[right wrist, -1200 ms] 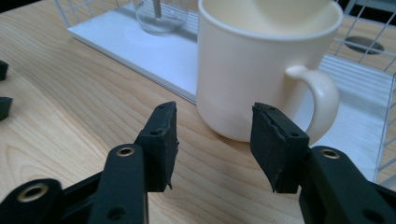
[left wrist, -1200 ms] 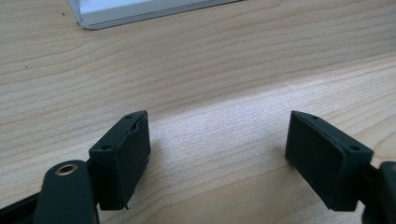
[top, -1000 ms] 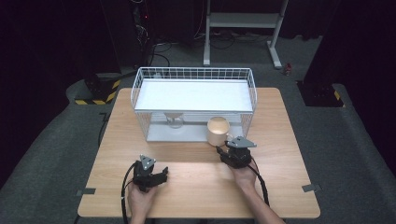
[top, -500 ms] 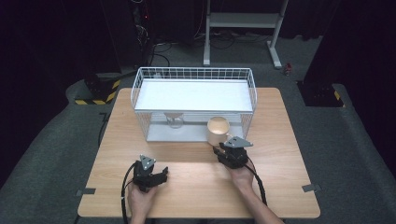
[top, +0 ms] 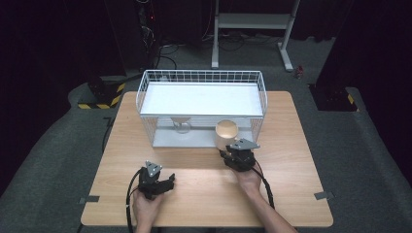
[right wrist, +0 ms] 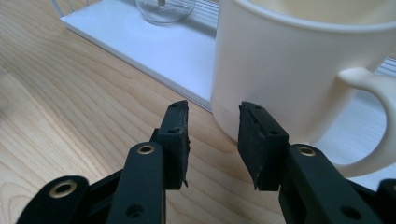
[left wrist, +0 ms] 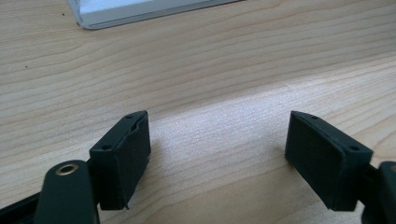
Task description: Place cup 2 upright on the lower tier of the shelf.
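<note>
**Right gripper at the mug, nothing gripped yet**

Your right gripper [right wrist: 212, 140] sits just in front of the cream mug [right wrist: 299, 74], which stands at the front edge of the white wire rack [top: 201, 77] with its base partly on the rack's white floor panel. Your jaws there are open only a narrow gap and hold nothing; they point at the lower wall of the mug, with the handle [right wrist: 378, 121] off to their right side in the right gripper view. In the high view the mug [top: 226, 133] sits just ahead of that gripper [top: 233, 154], near the middle of the bench [top: 291, 194].

Your left gripper [left wrist: 217, 154] rests low over bare bench, jaws spread wide and empty (well apart from the mug, so it plays no part for now).

What could go wrong, as I judge it:
- That gap looks far too narrow for the mug's body. Push forward as you are and you'd shove the mug deeper into the rack, or tip it off the panel's edge.
- Going for the handle means swinging right; a jaw clipping the loop could spin the mug.
- A pinch on the rim or wall with so little bite may slip on the smooth glaze.
- A clear glass [right wrist: 166, 7] stands behind on the same panel; a shoved mug could knock it.
</note>
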The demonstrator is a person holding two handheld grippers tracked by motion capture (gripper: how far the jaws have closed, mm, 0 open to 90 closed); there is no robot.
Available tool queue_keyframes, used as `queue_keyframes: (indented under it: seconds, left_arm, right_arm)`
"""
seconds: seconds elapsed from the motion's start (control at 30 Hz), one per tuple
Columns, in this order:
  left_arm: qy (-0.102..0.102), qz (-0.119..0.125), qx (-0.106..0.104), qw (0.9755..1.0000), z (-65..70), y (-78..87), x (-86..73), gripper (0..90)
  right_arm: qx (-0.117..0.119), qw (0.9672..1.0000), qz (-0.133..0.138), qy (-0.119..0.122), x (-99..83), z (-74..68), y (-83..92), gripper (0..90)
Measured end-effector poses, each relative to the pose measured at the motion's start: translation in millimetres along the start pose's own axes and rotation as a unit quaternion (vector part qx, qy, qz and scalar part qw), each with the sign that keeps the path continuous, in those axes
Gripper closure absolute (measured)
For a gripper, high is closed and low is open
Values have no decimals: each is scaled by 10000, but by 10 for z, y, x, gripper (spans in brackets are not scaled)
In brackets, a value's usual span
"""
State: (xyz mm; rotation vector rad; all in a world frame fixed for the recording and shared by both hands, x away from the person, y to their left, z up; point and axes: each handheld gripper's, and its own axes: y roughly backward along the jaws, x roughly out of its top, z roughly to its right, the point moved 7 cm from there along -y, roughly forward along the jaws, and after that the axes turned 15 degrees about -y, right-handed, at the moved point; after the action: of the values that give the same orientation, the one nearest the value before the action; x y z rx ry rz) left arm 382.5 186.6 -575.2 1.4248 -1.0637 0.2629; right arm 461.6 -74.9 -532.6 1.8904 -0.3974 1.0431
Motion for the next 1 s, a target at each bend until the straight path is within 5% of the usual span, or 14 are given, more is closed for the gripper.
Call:
queue_keyframes:
  seconds: [1.0]
  left_arm:
    - [6, -3, 11, 10000, 1, 0, 0, 227]
  right_arm:
    - [-91, 9998, -151, -103, 189, 90, -149, 610]
